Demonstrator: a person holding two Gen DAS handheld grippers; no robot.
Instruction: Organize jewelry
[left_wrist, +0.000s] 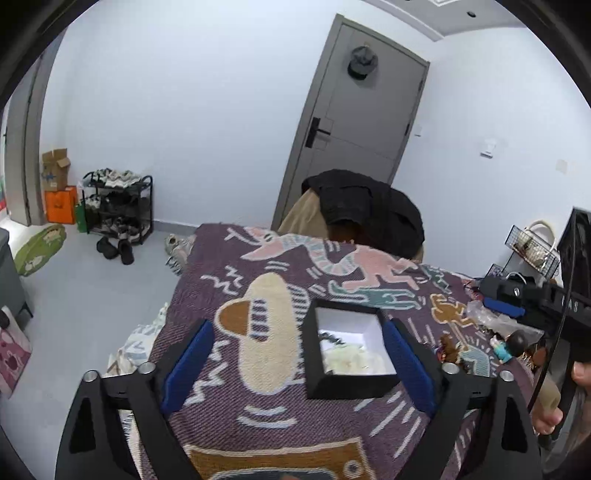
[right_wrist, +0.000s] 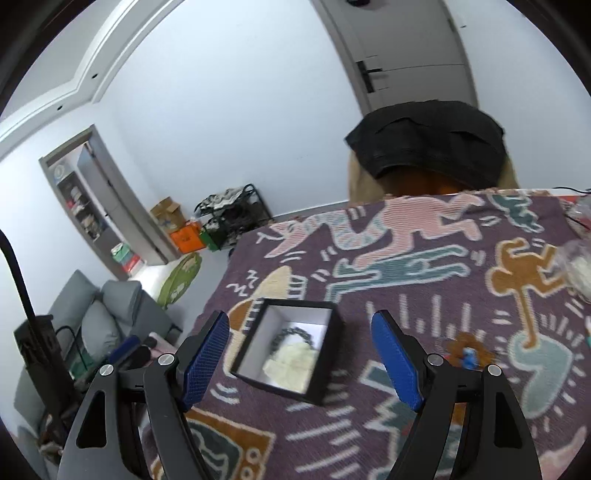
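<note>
While both hover empty, left tool (left_wrist: 297, 363) wide apart, right tool (right_wrist: 301, 360) likewise, black box (right_wrist: 286, 349) between.

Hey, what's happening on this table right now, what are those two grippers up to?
A person is holding both grippers over a patterned tablecloth. A small black box with a white lining sits open there, with a dark beaded piece and some pale stuffing inside. The left gripper and right gripper are both open and empty, with the box in front of them. More trinkets lie off to the right.
</note>
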